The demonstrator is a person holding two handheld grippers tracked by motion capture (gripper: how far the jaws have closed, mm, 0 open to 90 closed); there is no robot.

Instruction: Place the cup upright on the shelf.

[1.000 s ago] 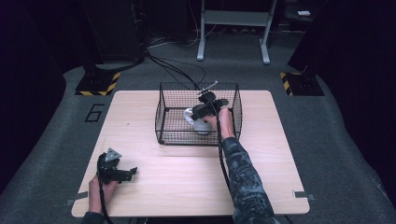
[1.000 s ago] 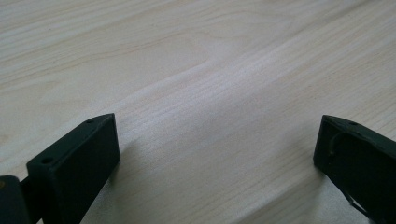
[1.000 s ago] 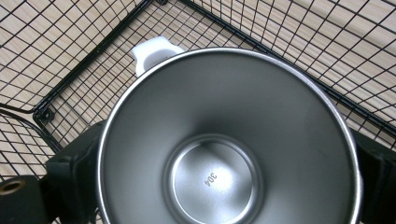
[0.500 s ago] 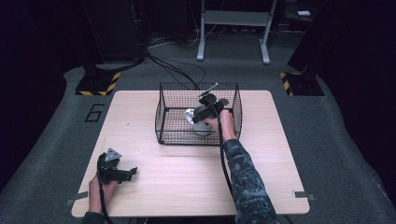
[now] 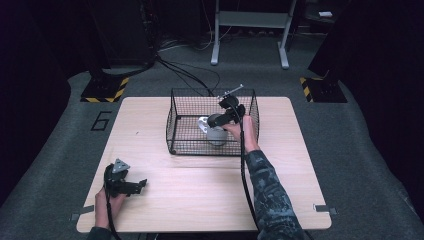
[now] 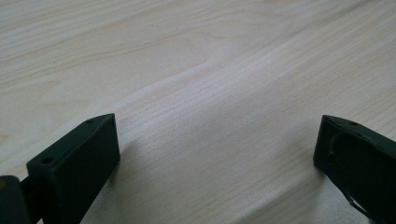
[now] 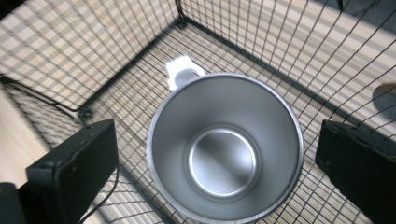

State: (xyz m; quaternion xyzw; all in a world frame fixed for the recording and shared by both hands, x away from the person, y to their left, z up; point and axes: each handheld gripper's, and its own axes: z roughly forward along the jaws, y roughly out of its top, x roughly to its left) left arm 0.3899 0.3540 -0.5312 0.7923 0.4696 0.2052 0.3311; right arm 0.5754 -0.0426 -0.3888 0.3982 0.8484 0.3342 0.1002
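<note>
Your left gripper (image 5: pixel 125 184) rests at the near left corner of the table (image 5: pixel 200 200), jaws spread wide with nothing but bare wood between them in the left gripper view. It is idle; keep it parked there, well apart from the work.

Farther in, at the middle of the table, your right gripper (image 5: pixel 220 119) hangs over the wire basket (image 5: pixel 175 125), looking almost straight down. Its jaws stand wide open, one on each side of the steel cup (image 7: pixel 225 147), neither touching the wall. The cup stands upright on the basket floor, mouth up and empty, towards the right of the basket in the high view, with a white handle (image 7: pixel 182 70) at the far side of its rim in the right gripper view.

The step in hand appears to be taking hold of the cup. To do it well, descend vertically until the pads are below the rim, keep the cup centred between them, then close evenly. Polished steel is likely to slip under a shallow grip. Keep the handle off the pad line and keep clear of the basket's right wall.
</note>
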